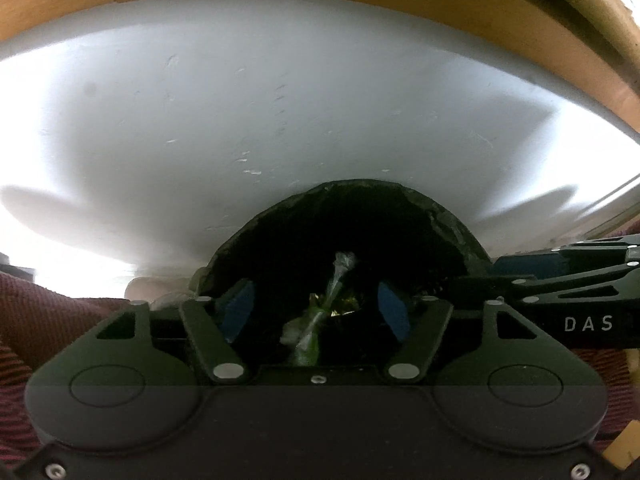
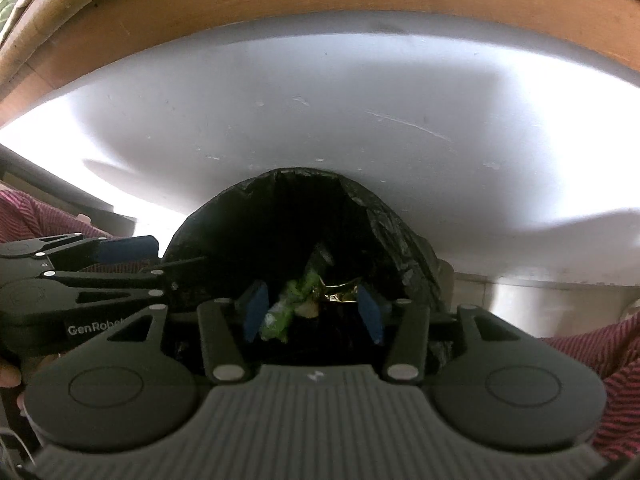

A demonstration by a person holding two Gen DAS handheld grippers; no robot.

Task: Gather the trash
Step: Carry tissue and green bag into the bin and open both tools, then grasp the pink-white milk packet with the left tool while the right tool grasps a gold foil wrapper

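The inside of the black bin bag is so dark in both wrist views that only a green wrapper and a scrap of gold foil can be made out; whatever else lies there cannot be told. The bag's lower part and whatever holds it are hidden behind the hand-held gripper bodies. The striped red sleeve is cut off at the picture's edge.

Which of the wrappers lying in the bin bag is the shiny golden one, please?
It is the crumpled foil piece lying deeper in the black bin bag, beside the right gripper's right pad. The other wrapper is green and white, twisted, nearer its left pad.
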